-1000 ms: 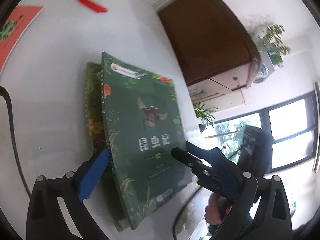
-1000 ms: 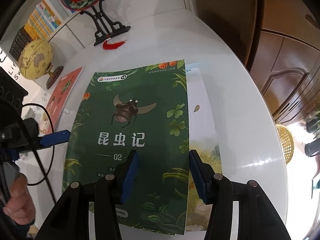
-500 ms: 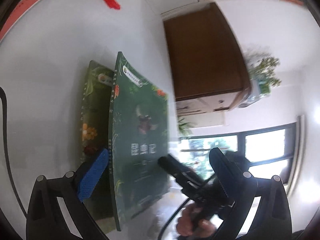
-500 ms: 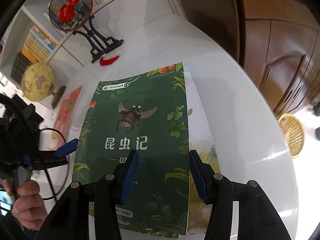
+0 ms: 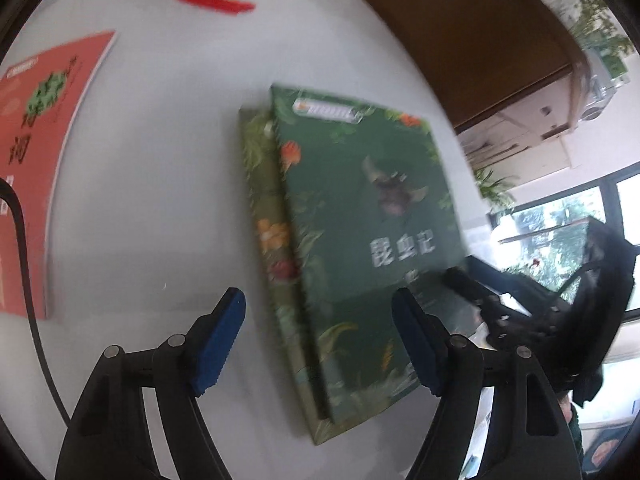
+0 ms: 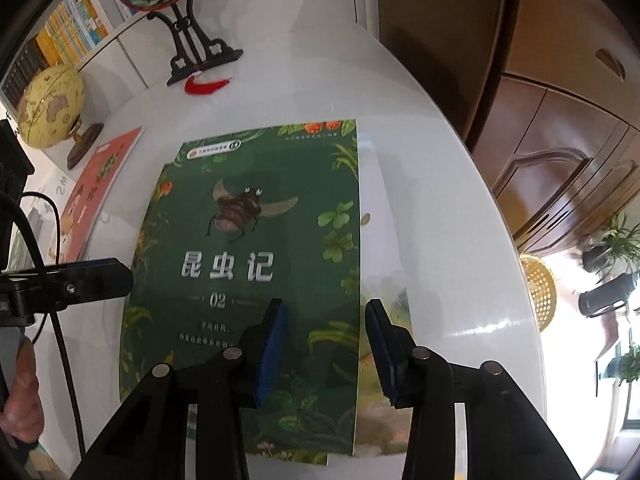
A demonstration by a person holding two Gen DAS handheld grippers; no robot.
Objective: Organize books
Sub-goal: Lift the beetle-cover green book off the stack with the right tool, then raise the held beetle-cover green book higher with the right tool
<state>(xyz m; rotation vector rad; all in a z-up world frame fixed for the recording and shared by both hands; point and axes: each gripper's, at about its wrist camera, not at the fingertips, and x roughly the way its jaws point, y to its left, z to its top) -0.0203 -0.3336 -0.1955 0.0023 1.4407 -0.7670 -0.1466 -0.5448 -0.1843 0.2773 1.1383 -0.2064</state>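
Left wrist view (blurred). The left gripper (image 5: 318, 344) has its fingers (image 5: 218, 344) spread wide and empty, above the white worktop (image 5: 152, 200). The near left part of the green book (image 5: 360, 240) lies between them; no contact visible. The green book sits on top of a second book (image 5: 260, 200), shifted to the right so that a strip of the lower cover shows along the left side. An orange book (image 5: 36, 152) lies flat at the far left, well apart from the pair, with a black cable (image 5: 24, 264) crossing in front of it. A red tassel (image 5: 208, 0) lies at the far end of the worktop. The right gripper (image 5: 500, 304) shows at the green book's right edge; its state is not readable from this view.

Right wrist view. The right gripper (image 6: 324, 344) has its fingers (image 6: 272, 344) parted, holding nothing, over the near right part of the green book (image 6: 256, 264). The left finger is over the cover; the right finger (image 6: 384, 348) is beyond the cover's right edge, over the second book (image 6: 384, 304) that sticks out there. A blue tip of the left gripper (image 6: 92, 276) reaches the green book's left edge; cannot tell if it touches. The orange book (image 6: 100, 184) lies to the left. Behind it stands a globe (image 6: 50, 108), and a black stand (image 6: 200, 52) at the far end, the red tassel (image 6: 206, 86) in front of it. A wooden cabinet (image 6: 560, 120) is to the right of the worktop (image 6: 440, 200).
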